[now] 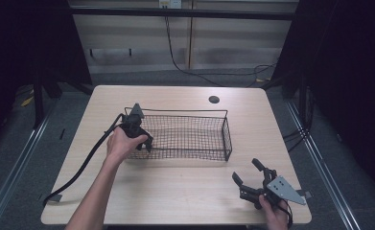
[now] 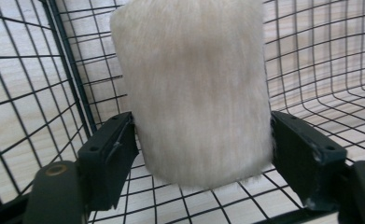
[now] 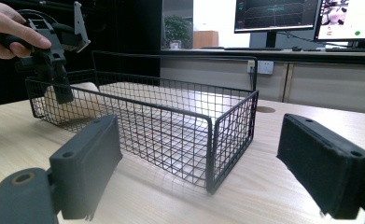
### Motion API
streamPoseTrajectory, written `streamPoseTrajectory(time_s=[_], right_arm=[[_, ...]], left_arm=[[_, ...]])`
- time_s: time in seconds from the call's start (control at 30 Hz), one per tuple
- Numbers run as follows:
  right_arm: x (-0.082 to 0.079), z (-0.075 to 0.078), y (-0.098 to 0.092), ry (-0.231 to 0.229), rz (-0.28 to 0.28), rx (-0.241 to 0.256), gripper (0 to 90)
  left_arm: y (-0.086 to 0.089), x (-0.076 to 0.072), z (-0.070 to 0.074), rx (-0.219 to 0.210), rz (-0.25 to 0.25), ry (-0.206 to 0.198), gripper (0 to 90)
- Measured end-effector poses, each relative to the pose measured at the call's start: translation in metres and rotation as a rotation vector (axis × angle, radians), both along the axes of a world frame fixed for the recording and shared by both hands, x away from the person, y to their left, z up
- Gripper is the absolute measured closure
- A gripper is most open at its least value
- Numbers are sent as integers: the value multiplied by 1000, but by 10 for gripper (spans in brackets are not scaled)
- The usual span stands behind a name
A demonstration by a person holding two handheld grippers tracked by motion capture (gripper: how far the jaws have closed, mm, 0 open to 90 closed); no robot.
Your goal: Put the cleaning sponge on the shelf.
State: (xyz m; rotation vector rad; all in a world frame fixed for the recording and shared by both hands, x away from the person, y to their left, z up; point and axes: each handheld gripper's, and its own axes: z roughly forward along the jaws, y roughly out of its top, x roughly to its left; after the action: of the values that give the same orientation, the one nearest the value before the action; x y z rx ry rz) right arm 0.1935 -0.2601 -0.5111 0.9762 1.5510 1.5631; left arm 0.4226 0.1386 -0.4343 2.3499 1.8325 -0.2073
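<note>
A black wire basket (image 1: 185, 113) stands in the middle of the light wooden table (image 1: 175, 196). My left gripper (image 1: 146, 143) reaches down into the basket's left end, held by a hand. In the left gripper view its jaws press both sides of a cream furry object (image 2: 189, 79), which hangs just above the basket's mesh floor (image 2: 329, 121). The right gripper view shows this object (image 3: 84, 100) pale behind the mesh, under the left gripper (image 3: 54, 88). My right gripper (image 1: 246, 170) stands open near the table's front right corner, facing the basket (image 3: 208, 119), nothing between its jaws.
A thick black cable (image 1: 79, 167) trails from the left gripper over the table's left front edge. A round cable hole (image 1: 214, 99) sits near the far edge. Monitors (image 3: 276, 14) stand on a counter beyond the table. Bare wood lies between basket and right gripper.
</note>
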Motion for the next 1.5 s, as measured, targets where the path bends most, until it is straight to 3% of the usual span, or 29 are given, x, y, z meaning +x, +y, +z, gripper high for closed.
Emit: streamPoseTrajectory(time_s=[0.4, 0.5, 0.6, 0.8, 0.9, 1.03, 1.13, 1.23, 1.3, 1.33, 1.37, 1.47, 1.5], right_arm=[[0, 0, 0, 0, 0, 0, 128], [0, 0, 0, -1, -1, -3, 128], [0, 0, 0, 0, 0, 0, 128], [0, 0, 0, -1, -1, -1, 128], [0, 0, 0, 0, 0, 0, 128], [0, 0, 0, 0, 0, 0, 127], [0, 0, 0, 0, 0, 0, 128], [0, 0, 0, 0, 0, 0, 128], [0, 0, 0, 2, 0, 0, 128], [0, 0, 0, 2, 0, 0, 128], [0, 0, 0, 0, 0, 0, 128], [0, 0, 0, 2, 0, 1, 128], [0, 0, 0, 5, 4, 2, 128]], left_arm=[[3, 0, 5, -17, -15, -22, 176], [4, -2, 9, -39, -21, -33, 182], [7, -4, 16, -90, -34, -73, 182], [11, -5, 22, -109, -48, -119, 183], [13, -7, 26, -123, -68, -162, 182], [13, -11, 31, -154, -94, -175, 182], [15, -13, 32, -143, -97, -194, 182], [15, -18, 37, -158, -145, -231, 182], [18, -22, 42, -200, -170, -262, 183], [18, -22, 42, -200, -170, -262, 184], [20, -24, 45, -214, -184, -297, 185], [24, -28, 46, -241, -197, -325, 194], [27, -32, 48, -245, -200, -352, 194]])
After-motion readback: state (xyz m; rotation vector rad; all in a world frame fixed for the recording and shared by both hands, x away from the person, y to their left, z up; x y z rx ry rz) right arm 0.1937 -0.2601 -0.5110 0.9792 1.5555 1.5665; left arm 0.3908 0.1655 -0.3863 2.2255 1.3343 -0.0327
